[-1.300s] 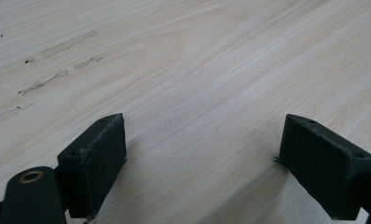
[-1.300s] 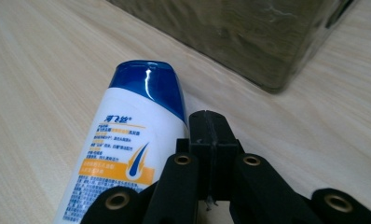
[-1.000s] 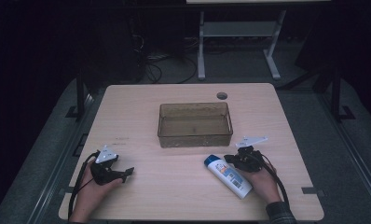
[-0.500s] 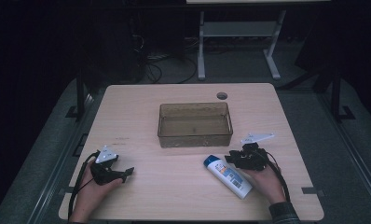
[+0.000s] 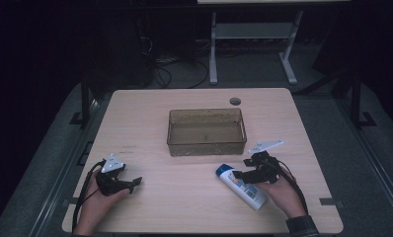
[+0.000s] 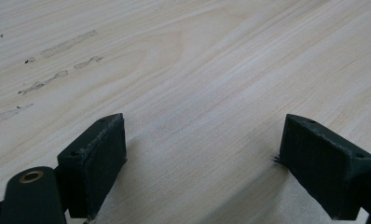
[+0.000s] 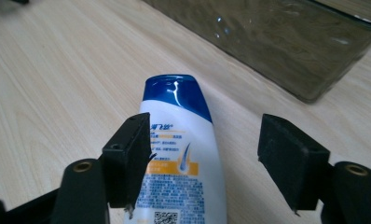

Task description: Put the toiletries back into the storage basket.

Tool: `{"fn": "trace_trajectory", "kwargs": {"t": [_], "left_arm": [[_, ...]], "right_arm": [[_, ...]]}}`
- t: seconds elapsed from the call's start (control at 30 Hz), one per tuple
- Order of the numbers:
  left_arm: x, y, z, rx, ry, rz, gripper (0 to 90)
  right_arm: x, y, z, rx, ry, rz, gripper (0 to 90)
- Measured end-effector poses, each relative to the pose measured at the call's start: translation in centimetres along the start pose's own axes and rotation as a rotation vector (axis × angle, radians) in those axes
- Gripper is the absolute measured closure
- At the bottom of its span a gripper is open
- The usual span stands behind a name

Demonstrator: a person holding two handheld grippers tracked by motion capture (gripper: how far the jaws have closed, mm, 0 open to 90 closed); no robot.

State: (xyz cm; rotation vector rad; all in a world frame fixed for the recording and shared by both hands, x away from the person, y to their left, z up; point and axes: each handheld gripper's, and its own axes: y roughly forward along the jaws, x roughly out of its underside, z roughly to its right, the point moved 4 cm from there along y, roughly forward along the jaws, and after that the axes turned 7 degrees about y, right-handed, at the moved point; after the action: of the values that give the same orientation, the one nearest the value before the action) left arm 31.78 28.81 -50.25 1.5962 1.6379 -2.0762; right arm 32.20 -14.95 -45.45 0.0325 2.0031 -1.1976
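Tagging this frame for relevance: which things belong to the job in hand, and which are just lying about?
In the job:
- shampoo bottle, lying flat between the open jaws of the right tool
- clear bin, just beyond the bottle

Lying about:
- left tool, open over bare table
- grommet hole at the table's far edge

In the right gripper view, the shampoo bottle (image 7: pixel 183 154) runs off the bottom edge, its lower part unseen, and one jaw covers part of its label. The clear bin (image 7: pixel 286 42) is cut by the top and right edges.
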Motion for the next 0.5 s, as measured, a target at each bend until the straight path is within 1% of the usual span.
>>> {"fn": "trace_trajectory", "kwargs": {"t": [0.07, 0.17, 0.27, 0.4, 0.5], "left_arm": [[0.0, 0.0, 0.0, 0.0, 0.0, 0.0, 13.3], [0.0, 0.0, 0.0, 0.0, 0.0, -0.001, 13.3], [0.0, 0.0, 0.0, 0.0, 0.0, 0.0, 13.3], [0.0, 0.0, 0.0, 0.0, 0.0, 0.0, 13.3], [0.0, 0.0, 0.0, 0.0, 0.0, 0.0, 13.3]], "right_arm": [[-0.2, 0.1, -0.3, 0.013, -0.016, -0.026, 31.7], [-0.5, 0.4, -0.9, 0.018, -0.025, -0.05, 30.3], [-0.7, 0.7, -1.1, 0.052, -0.045, -0.076, 28.8], [-0.9, 1.1, -1.4, 0.059, -0.045, -0.108, 27.0], [-1.0, 1.6, -1.5, 0.055, -0.042, -0.141, 25.7]]}}
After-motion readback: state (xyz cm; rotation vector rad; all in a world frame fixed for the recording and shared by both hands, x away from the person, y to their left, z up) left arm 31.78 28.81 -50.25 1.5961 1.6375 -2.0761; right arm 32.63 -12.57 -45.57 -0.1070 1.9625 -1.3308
